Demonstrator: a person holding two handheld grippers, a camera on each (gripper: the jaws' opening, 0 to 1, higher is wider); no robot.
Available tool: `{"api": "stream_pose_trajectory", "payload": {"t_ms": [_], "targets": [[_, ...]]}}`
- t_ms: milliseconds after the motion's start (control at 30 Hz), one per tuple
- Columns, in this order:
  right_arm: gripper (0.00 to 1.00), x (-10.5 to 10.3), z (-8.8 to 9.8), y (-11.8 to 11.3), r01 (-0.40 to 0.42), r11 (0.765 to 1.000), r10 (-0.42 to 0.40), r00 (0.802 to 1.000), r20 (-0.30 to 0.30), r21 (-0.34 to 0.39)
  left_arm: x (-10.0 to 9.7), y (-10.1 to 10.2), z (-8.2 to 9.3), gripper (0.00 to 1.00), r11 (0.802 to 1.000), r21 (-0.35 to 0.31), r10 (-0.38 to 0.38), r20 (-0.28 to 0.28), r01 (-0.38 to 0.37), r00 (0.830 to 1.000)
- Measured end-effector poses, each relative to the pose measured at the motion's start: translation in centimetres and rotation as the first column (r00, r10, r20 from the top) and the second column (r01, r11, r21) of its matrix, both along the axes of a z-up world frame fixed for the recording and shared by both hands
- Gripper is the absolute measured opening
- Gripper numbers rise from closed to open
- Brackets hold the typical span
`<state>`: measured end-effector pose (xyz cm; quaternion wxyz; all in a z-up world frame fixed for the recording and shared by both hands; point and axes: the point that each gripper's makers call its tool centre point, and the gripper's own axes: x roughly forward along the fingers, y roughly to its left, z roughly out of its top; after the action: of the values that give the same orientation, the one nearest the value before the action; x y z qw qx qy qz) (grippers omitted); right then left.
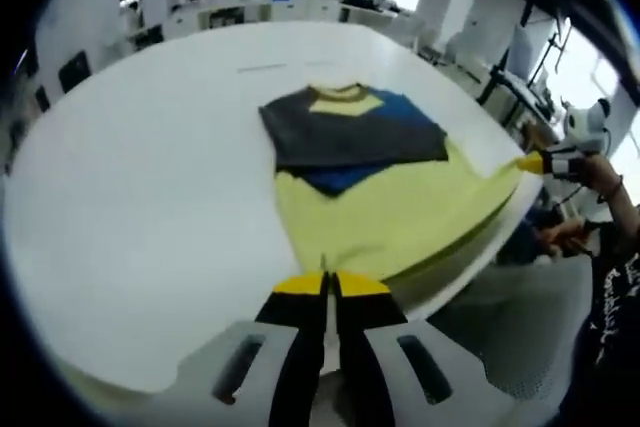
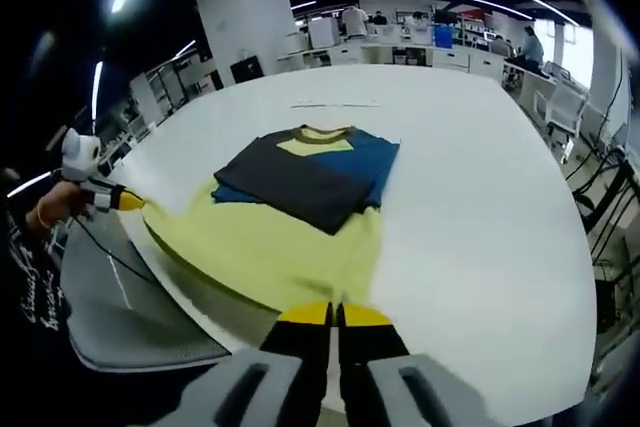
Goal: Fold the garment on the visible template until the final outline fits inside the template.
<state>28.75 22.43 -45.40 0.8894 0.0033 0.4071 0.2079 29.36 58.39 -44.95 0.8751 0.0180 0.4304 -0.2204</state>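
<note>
You are pinching the garment's hem at both lower corners, one claw on each.

The garment (image 1: 380, 197) (image 2: 290, 217), a yellow shirt with dark grey and blue sleeves folded in over its chest, is lying flat on the white worktop (image 1: 150, 207) (image 2: 470, 207), its collar pointing away from you and its hem reaching the worktop's near edge. Your left claw (image 1: 327, 283) is sitting at that hem with its yellow tips pressed together on the yellow cloth; in the right gripper view it is showing at the garment's far left corner (image 2: 125, 201), held in your hand (image 2: 55, 205). Your right claw (image 2: 334, 313) is gripping the hem the same way, jaws closed on the fabric, and in the left gripper view it is holding the garment's right corner (image 1: 535, 162). Beyond the collar a thin line (image 1: 262, 68) (image 2: 335, 104) is marking the worktop.
</note>
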Motion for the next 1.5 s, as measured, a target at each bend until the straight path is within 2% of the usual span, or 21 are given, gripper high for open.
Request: {"api": "stream_pose_trajectory", "payload": {"t_ms": [467, 833, 1233, 1500], "targets": [[0.00, 3.4, 2.5, 0.6, -0.001, 1.000, 0.001, 0.998, 0.065, 0.010, 3.9, -0.1, 2.9, 0.00, 0.996, -0.060, 0.068, 0.081, -0.063, 0.994], [0.00, 6.9, 4.6, 1.3, -0.033, 0.999, 0.033, 0.993, 0.111, 0.002, 7.1, 0.1, 4.4, 0.00, 0.995, -0.051, 0.092, 0.149, -0.085, 0.985], [0.00, 11.1, 5.2, 1.0, -0.039, 0.999, 0.040, 0.988, 0.149, -0.009, 11.2, 0.2, 5.4, 0.00, 0.996, -0.045, 0.087, 0.199, -0.079, 0.976], [0.00, 13.6, 5.3, 0.9, -0.040, 0.999, 0.043, 0.984, 0.173, -0.019, 14.5, 0.5, 5.5, 0.00, 0.992, -0.064, 0.122, 0.232, -0.110, 0.965]]}}
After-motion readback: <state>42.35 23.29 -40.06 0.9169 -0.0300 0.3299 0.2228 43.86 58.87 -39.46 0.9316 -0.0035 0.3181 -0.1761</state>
